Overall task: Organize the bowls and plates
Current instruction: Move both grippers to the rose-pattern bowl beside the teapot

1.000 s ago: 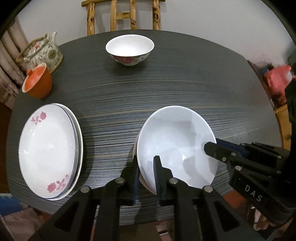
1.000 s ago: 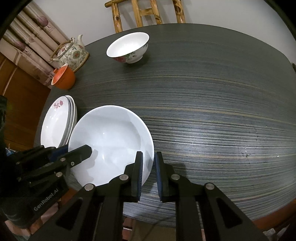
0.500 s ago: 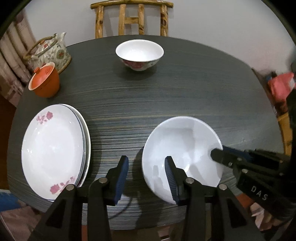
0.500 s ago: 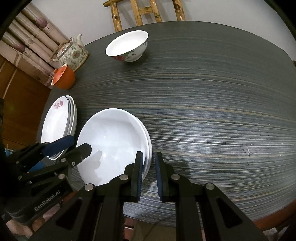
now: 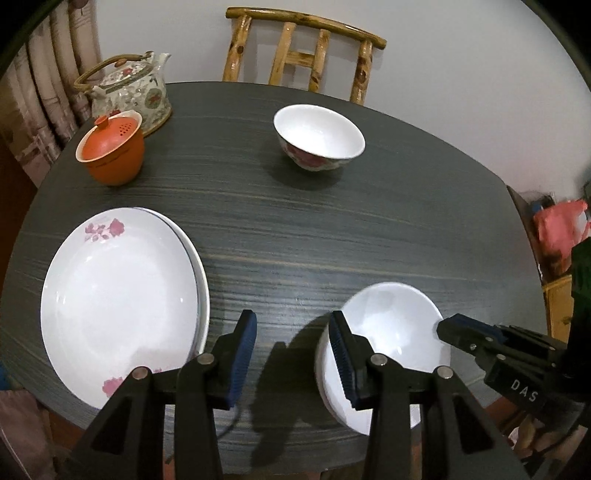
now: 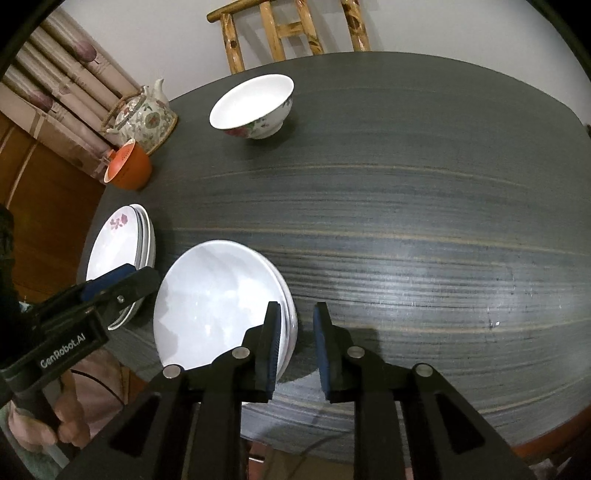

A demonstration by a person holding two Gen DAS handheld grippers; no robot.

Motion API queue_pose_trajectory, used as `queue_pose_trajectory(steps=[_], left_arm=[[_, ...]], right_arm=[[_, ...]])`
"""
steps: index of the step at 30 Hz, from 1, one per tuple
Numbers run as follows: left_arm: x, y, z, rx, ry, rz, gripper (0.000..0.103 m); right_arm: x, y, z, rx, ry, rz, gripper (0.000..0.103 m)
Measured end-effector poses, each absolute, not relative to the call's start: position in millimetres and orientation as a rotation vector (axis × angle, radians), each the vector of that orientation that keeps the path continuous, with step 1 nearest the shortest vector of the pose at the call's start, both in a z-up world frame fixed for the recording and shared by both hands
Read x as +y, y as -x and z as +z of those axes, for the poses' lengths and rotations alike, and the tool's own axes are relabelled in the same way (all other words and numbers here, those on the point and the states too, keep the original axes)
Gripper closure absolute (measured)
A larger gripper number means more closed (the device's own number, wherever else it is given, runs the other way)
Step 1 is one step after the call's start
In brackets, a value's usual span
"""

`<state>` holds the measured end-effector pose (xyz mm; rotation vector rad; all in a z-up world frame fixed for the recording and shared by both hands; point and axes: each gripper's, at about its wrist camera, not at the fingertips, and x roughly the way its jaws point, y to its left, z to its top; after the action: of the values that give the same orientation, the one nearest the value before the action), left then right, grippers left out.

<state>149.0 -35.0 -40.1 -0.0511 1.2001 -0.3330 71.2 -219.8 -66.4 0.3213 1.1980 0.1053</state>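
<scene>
A stack of plain white plates point(image 5: 391, 332) point(image 6: 218, 302) rests near the table's front edge. A second stack, its top plate marked with pink flowers point(image 5: 118, 299) point(image 6: 118, 243), lies to the left. A flowered bowl point(image 5: 319, 136) point(image 6: 255, 107) stands at the far middle. My left gripper point(image 5: 291, 350) is open and empty over bare table between the two stacks, its right finger beside the white stack's rim. My right gripper point(image 6: 297, 343) is open and empty at the white stack's right rim; it also shows in the left wrist view point(image 5: 465, 332).
An orange lidded cup point(image 5: 110, 149) point(image 6: 127, 166) and a flowered teapot point(image 5: 131, 86) point(image 6: 144, 114) stand at the far left of the dark round table point(image 5: 332, 229) point(image 6: 406, 206). A wooden chair point(image 5: 303, 55) point(image 6: 291, 26) is behind it. Curtains hang at the left.
Both grippers let go of the white plate, which now lies on its stack. The left gripper opened wide and drew back to the left. The right gripper opened at the rim.
</scene>
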Motion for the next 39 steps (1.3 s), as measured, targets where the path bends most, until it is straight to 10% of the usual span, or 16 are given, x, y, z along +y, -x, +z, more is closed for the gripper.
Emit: queue_pose_trajectory(steps=[39], left_arm=[[-37.7,-345.4,-50.9,1.263,0.24,-0.323,0.062]], right_arm=[[-233.3,-274.3,-57.4,1.171,-0.331,0.172,0.083]])
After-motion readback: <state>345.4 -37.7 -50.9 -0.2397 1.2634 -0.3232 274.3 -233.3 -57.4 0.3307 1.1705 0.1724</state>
